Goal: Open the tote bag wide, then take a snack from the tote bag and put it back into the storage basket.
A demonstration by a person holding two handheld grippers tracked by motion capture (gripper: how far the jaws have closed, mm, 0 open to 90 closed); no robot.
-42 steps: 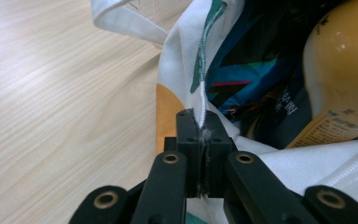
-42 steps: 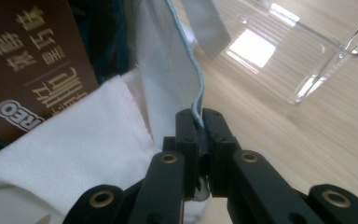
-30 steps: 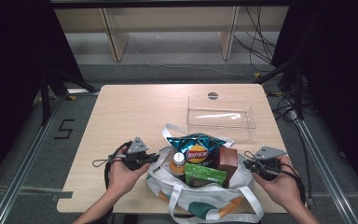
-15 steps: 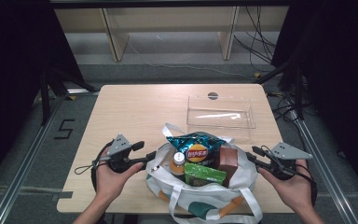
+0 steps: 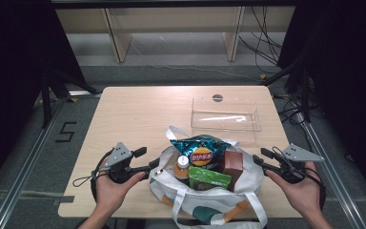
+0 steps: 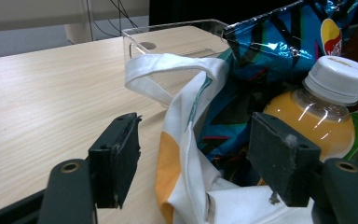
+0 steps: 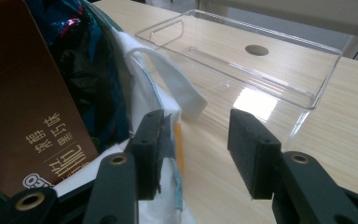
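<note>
A white fabric tote bag with teal and orange print (image 5: 209, 202) sits at the near edge of the light wooden tabletop (image 5: 138, 114), mouth up and spread wide. It holds a blue foil crisp packet (image 5: 201, 151) at the back, a clear bottle of orange drink with a white cap (image 5: 182, 167) at the left, a green carton (image 5: 209, 178) at the front and a brown box with pale lettering (image 5: 233, 164) at the right. Just beyond the bag stands a clear plastic rectangular tray (image 5: 225, 114), with nothing in it.

The left gripper (image 5: 155, 168) lies nearly level in the person's left hand (image 5: 110, 186), pointing right at the bag's left rim. Its jaws have just been opening and stand wide; in the left gripper view the white rim cloth rises between the pads, pressed by neither.

The right gripper (image 5: 259, 158) rests in the right hand (image 5: 301, 191), pointing left at the bag's right rim. Its jaws have also just been opening and stand about half apart. In the right gripper view one pad lies against the bag's cloth, the other is clear of it over bare tabletop; nothing is gripped.
</note>
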